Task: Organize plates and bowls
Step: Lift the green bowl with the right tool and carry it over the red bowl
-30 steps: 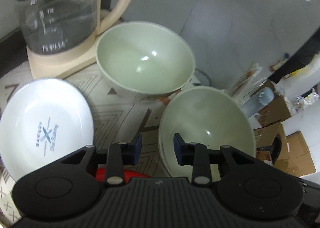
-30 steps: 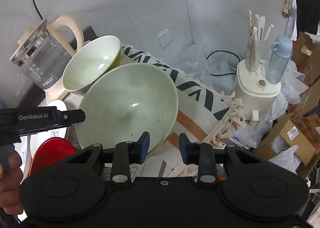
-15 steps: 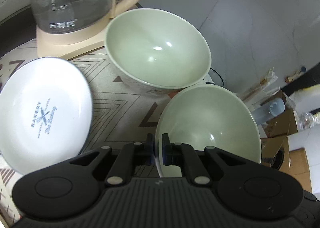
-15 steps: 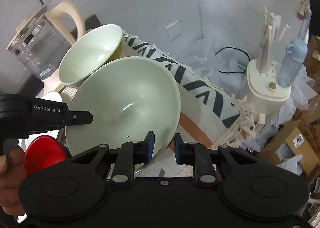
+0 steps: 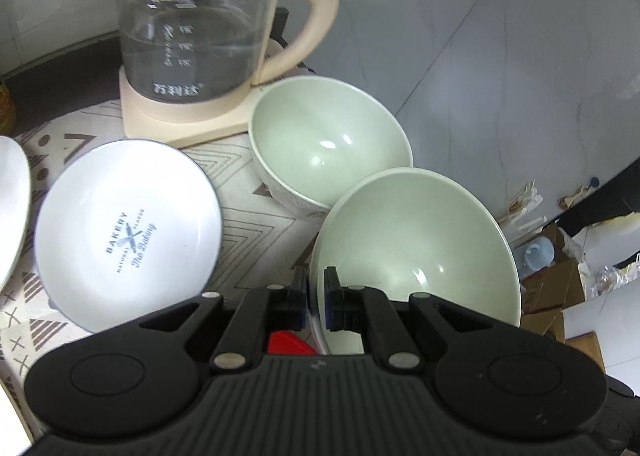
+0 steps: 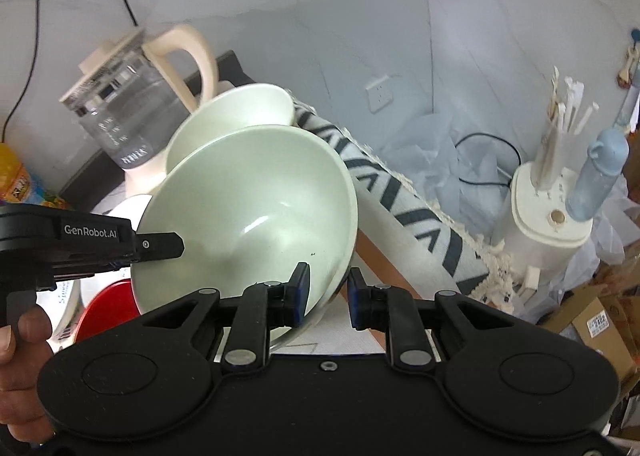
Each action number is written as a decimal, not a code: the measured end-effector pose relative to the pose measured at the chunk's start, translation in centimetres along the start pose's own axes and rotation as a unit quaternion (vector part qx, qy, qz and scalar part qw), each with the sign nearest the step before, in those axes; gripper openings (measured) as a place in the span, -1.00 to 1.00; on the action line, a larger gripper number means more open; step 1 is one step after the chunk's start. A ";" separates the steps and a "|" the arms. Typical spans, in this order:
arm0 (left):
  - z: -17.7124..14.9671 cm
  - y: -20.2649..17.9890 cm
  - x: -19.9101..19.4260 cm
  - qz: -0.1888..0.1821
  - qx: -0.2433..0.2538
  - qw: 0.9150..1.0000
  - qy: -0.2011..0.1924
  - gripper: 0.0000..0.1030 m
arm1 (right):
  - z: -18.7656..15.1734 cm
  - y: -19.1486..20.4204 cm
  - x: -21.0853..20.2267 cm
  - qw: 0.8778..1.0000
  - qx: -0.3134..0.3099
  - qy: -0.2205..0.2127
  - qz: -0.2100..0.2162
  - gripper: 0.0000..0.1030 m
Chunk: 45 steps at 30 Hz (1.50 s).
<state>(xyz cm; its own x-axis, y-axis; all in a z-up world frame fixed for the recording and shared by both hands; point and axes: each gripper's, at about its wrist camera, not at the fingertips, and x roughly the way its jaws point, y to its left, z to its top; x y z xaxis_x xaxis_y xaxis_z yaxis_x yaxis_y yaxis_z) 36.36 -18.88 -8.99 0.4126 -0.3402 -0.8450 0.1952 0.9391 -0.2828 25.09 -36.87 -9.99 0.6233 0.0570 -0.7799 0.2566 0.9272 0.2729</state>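
Left of the kettle (image 5: pixel 192 28) base lies the white plate (image 5: pixel 128 232); right of it stands the far bowl (image 5: pixel 328 140). Your left claw (image 5: pixel 316 298) pinches the near bowl's (image 5: pixel 416 252) left rim, your right claw (image 6: pixel 327 292) its right rim. Both grip one bowl, tilted just beside the far bowl; nesting looks like a short carry toward the kettle.
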 end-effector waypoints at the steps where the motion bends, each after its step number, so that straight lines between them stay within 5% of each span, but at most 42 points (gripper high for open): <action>1: 0.0 0.1 -0.3 0.000 -0.002 1.000 -0.004 -0.88 | 0.1 0.2 -0.2 1.000 -0.003 -0.002 0.002 -0.61; 23: -1.0 3.9 -6.4 0.026 -0.048 0.997 -0.061 -0.88 | 0.8 5.0 -2.6 0.996 -0.063 -0.026 0.053 -0.61; 45: -5.3 7.7 -9.0 0.056 -0.109 0.991 -0.048 -0.87 | -1.9 8.0 -3.1 0.987 -0.128 0.003 0.097 -0.61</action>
<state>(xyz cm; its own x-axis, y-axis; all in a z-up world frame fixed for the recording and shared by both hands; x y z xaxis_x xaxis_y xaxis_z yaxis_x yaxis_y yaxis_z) 29.46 -8.35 -5.96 0.5060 -0.2268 -0.8322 -0.0482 0.9559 -0.2898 23.82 -28.93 -6.46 0.6372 0.2437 -0.7312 -0.0626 0.9619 0.2661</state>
